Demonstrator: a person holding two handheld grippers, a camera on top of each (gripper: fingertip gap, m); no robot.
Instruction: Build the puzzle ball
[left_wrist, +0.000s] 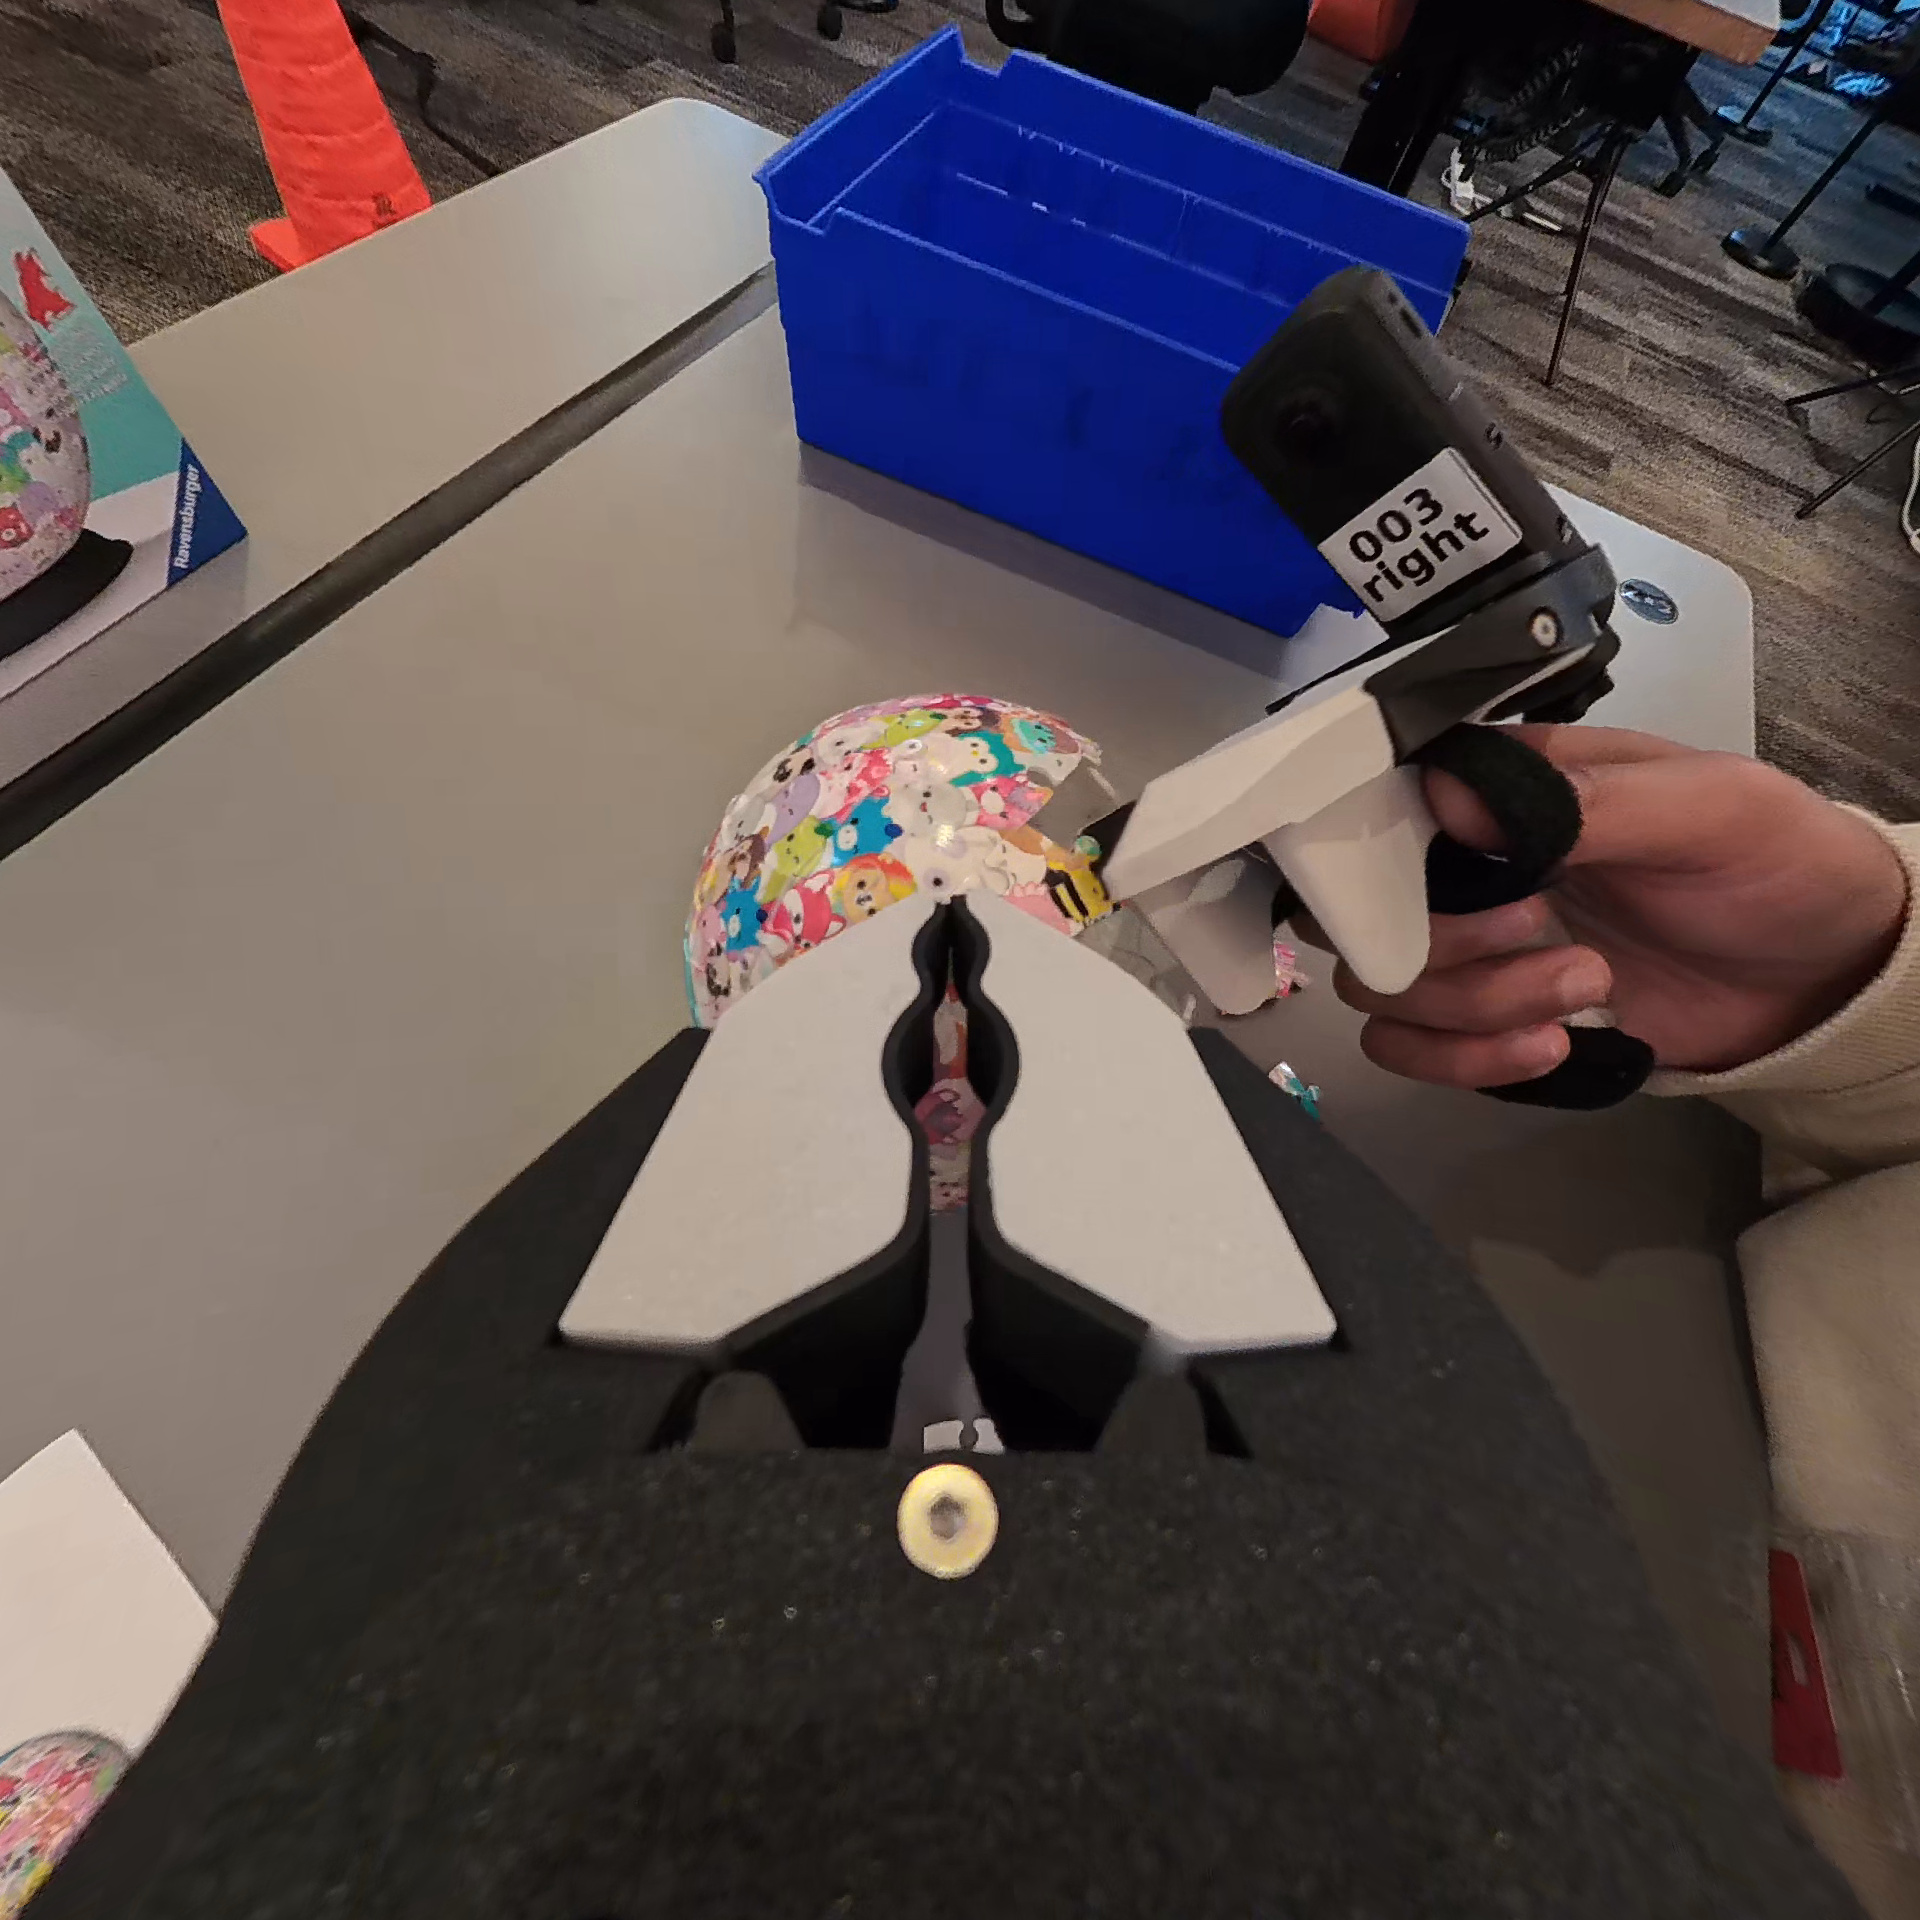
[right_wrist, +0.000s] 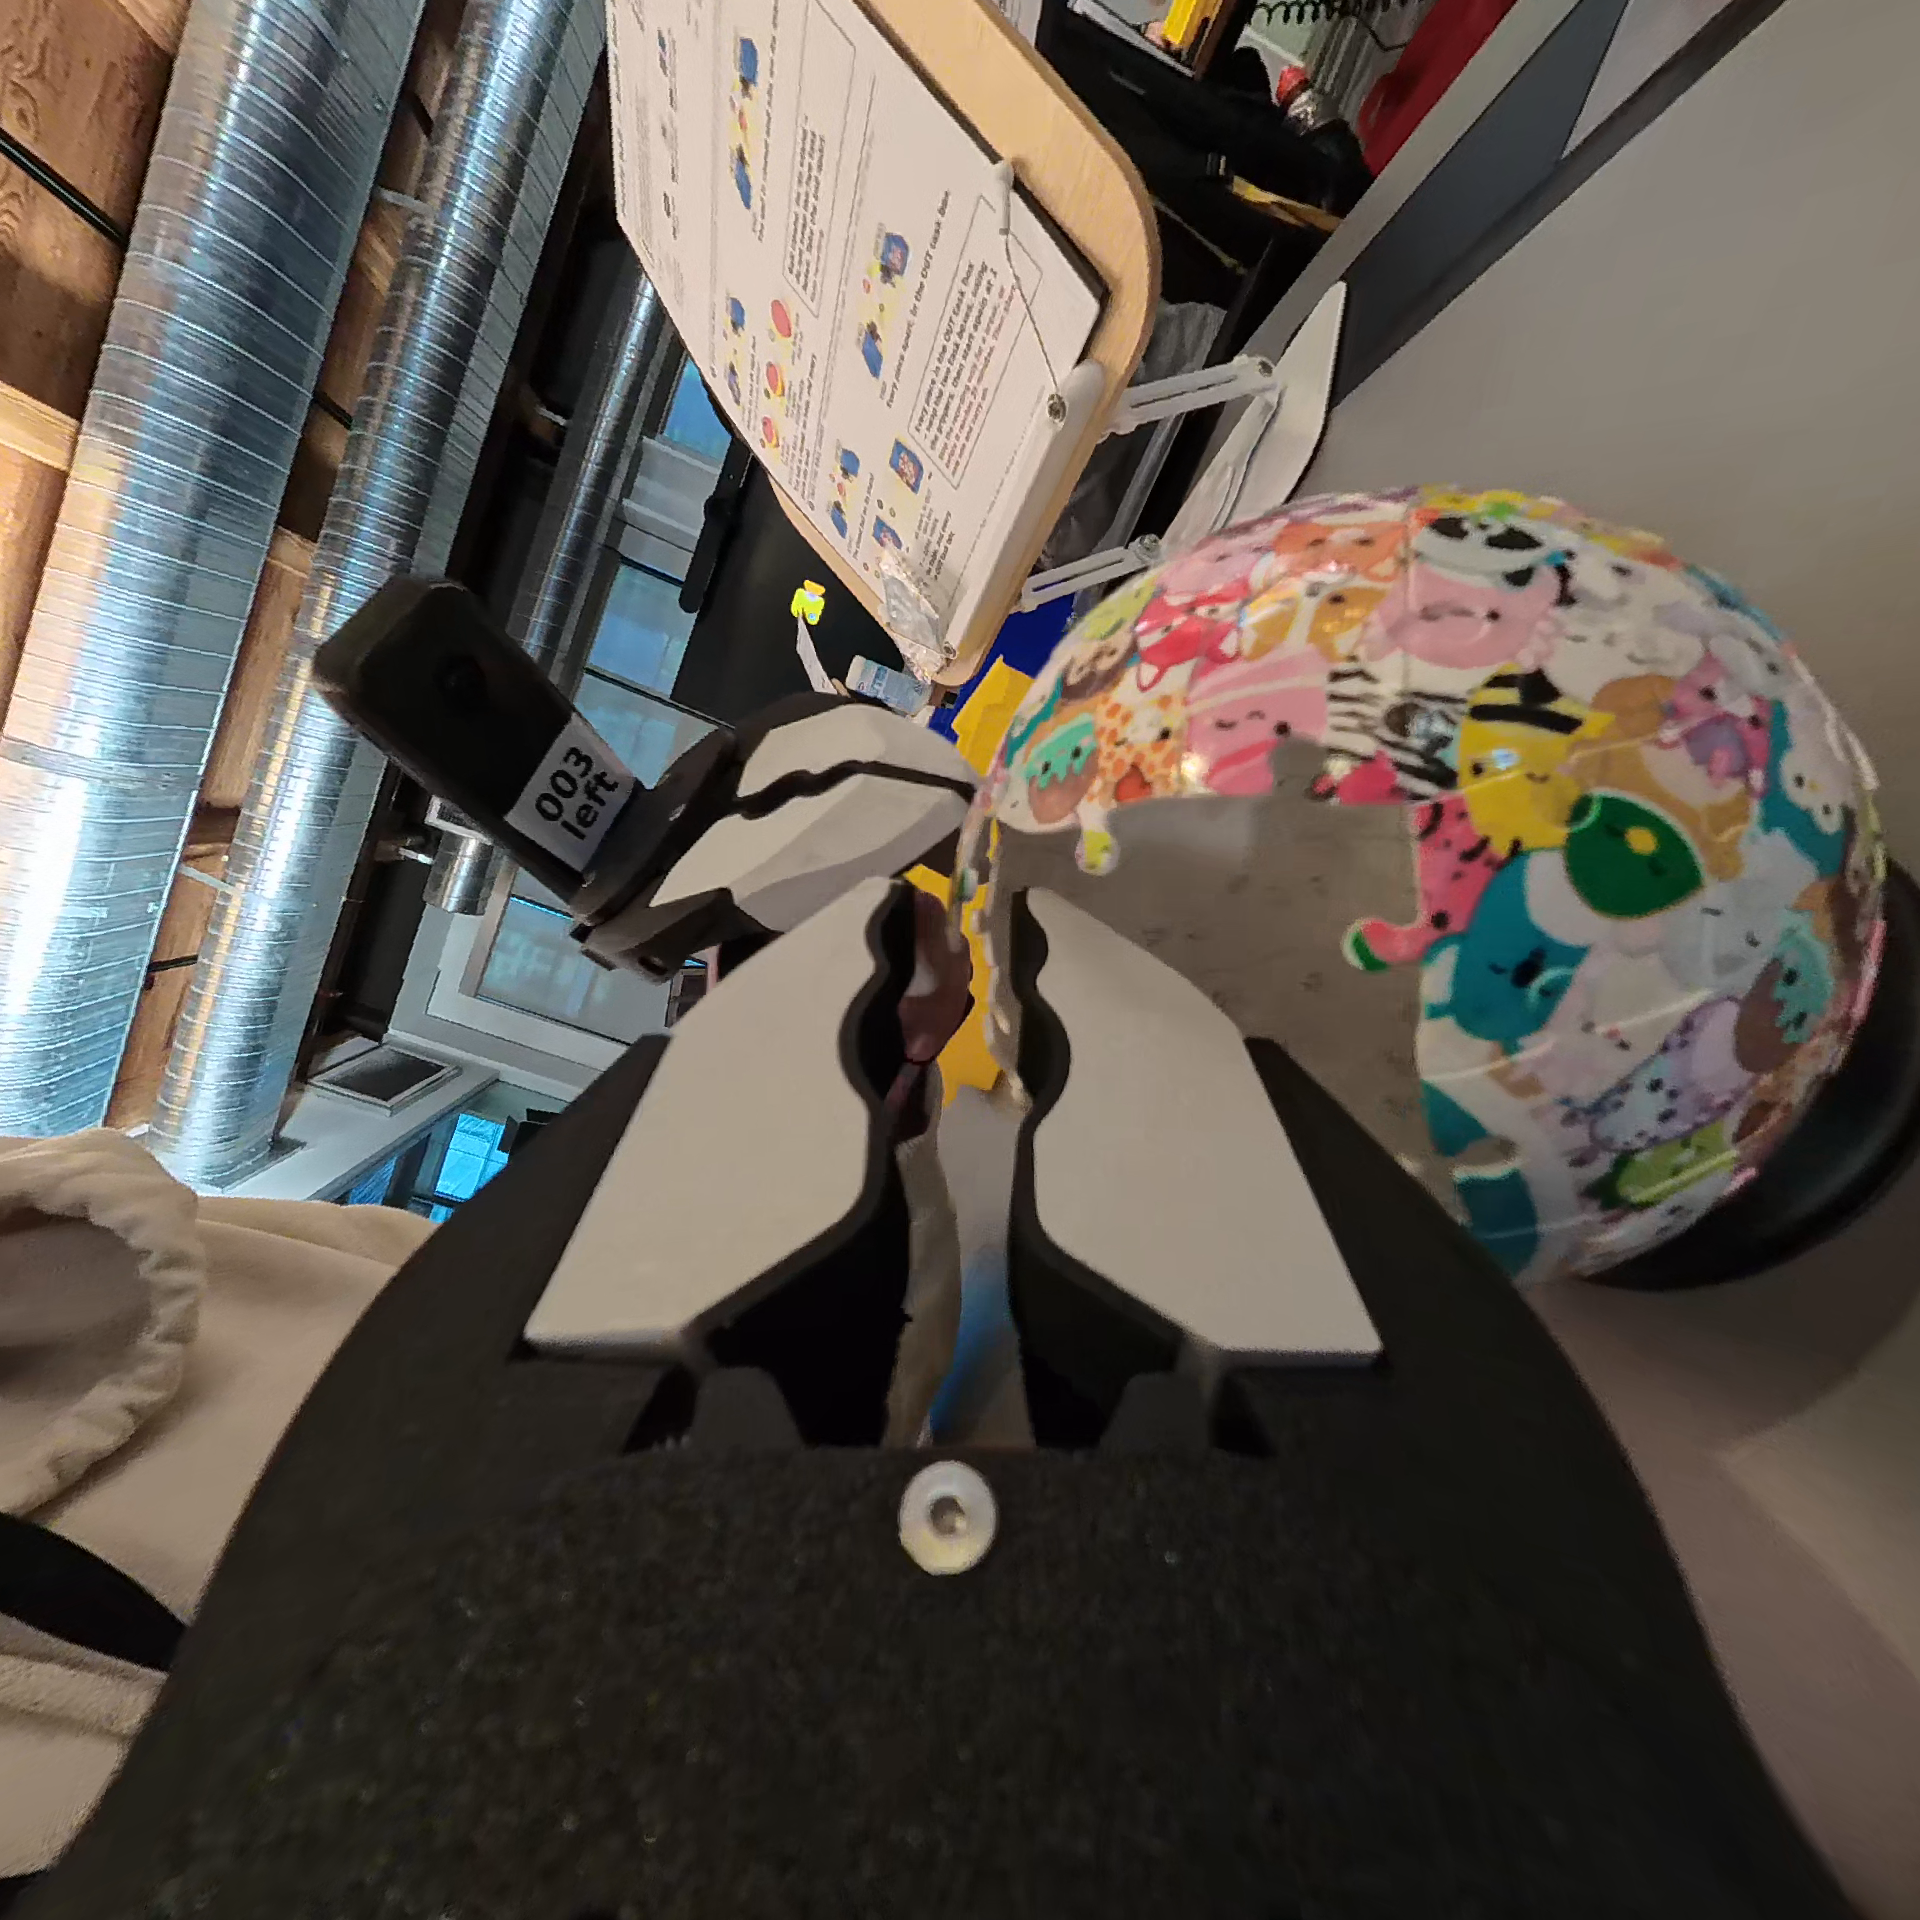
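The puzzle ball (left_wrist: 862, 831) is a colourful shell of cartoon animals with an open gap on its right side. In the right wrist view the ball (right_wrist: 1558, 831) sits on a black stand (right_wrist: 1829, 1195), and the gap shows its grey inside. My left gripper (left_wrist: 951, 912) is shut and empty, with its tips against the ball's near surface; it also shows in the right wrist view (right_wrist: 961, 795). My right gripper (right_wrist: 958, 904) is at the gap's rim, shut on a puzzle piece (right_wrist: 987, 935) seen edge-on. In the left wrist view the right gripper (left_wrist: 1101, 868) holds a yellow-and-black piece (left_wrist: 1081, 894).
A blue bin (left_wrist: 1091, 343) stands behind the ball. The puzzle box (left_wrist: 94, 468) is at far left, with an orange cone (left_wrist: 312, 125) on the floor beyond. Loose pieces (left_wrist: 1294, 1075) lie right of the ball. A white sheet (left_wrist: 73, 1579) is at near left. An instruction board (right_wrist: 862, 312) stands nearby. My left and right fingertips are right by each other.
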